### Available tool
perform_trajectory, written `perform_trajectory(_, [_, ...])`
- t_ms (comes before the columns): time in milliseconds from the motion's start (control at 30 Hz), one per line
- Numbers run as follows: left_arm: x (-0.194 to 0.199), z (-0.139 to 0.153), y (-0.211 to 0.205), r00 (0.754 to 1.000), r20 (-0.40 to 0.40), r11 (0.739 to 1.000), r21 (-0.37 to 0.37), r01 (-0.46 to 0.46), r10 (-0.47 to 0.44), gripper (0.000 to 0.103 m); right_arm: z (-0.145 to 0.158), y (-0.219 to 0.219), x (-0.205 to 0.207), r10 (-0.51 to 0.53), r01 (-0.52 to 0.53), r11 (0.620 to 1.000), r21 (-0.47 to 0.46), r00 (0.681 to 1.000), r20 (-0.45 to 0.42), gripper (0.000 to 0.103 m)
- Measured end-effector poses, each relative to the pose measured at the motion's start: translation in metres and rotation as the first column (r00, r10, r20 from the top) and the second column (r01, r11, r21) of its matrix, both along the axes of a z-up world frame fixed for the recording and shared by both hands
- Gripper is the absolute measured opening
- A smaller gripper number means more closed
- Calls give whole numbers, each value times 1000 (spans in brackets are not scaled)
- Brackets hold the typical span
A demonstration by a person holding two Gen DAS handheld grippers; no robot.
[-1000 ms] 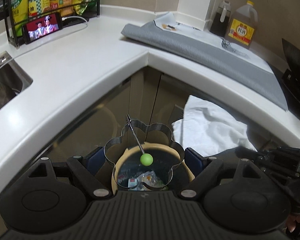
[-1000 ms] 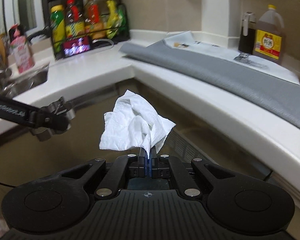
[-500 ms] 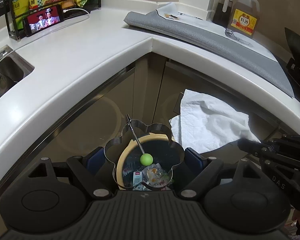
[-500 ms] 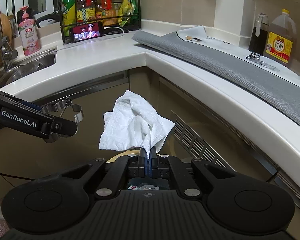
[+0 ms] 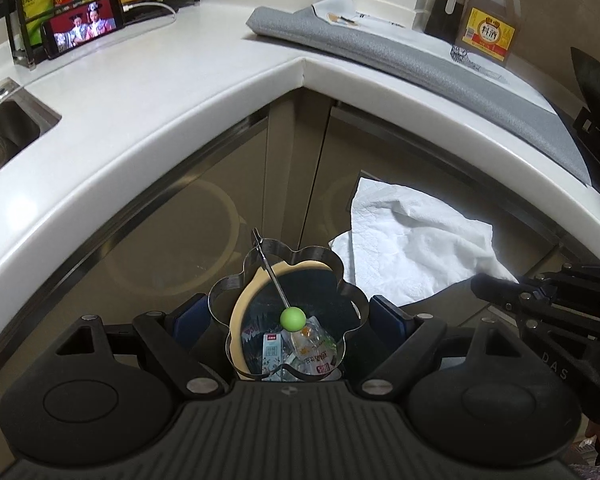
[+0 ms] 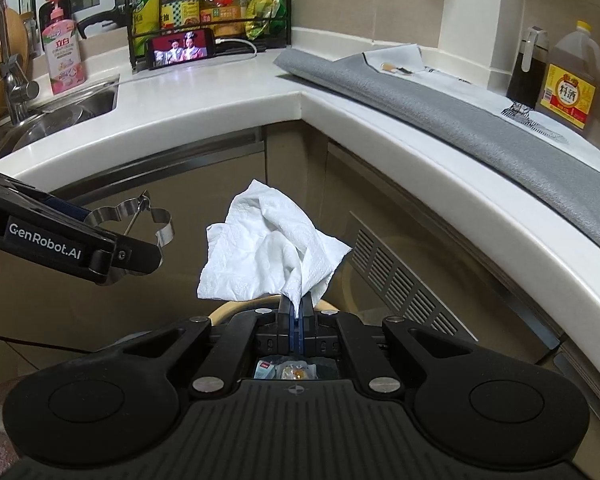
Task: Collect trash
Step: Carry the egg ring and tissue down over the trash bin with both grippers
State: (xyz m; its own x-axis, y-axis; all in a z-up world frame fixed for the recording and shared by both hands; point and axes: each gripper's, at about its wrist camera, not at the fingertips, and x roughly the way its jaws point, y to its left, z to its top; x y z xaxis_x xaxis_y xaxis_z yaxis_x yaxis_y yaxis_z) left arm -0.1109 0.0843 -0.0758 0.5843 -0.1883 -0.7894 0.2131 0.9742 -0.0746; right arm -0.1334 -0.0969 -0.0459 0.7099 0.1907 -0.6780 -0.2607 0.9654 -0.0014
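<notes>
- Two grippers are in your hands, held side by side in front of the corner cupboards and tilted down over a trash bin (image 5: 242, 316).
- Your left gripper (image 5: 288, 314) has its jaws spread wide, and the blue pads press on both sides of a flower-shaped metal ring (image 5: 342, 280). A thin wire with a green ball (image 5: 292, 319) on its end crosses the ring's opening.
- From the right wrist view you see that same ring (image 6: 156, 220) sticking out past the left gripper's black finger, off to the left of the tissue.
- Your right gripper (image 6: 298, 312) is fully closed, pinching one corner of a crumpled white tissue (image 6: 268, 248). The rest of the tissue stands up loose above the jaws.
- From the left wrist view the tissue (image 5: 412, 244) hangs just to the right of the ring, close beside it; whether they touch you cannot tell.
- The bin has a cream rim and a dark liner. Inside it lie a small carton (image 5: 271, 350) and clear plastic wrappers (image 5: 314, 350).
- On the white counter (image 6: 228, 92) behind, a phone (image 6: 182, 50) plays a video in front of a rack of bottles (image 6: 188, 0), and a grey cloth (image 6: 440, 108) lies along the right-hand run.
</notes>
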Motion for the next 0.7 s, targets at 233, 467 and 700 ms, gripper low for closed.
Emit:
perform_trajectory(233, [0,-11,9,999,-42,999,-31,-29,28,89,-6,3,6,13,-14,1000,-15,999,-39,2])
perform_trajectory(467, [3,-12,13,999,-43,999,-29,-30,29,89,15,-4,8,21,-20,999,-43,1000,15,2])
perform_trajectory(700, [5,-20,10,998,-55,1000,-22,-15,13,89,-11,-5,18,15,-19,998,-53,996,-85,2])
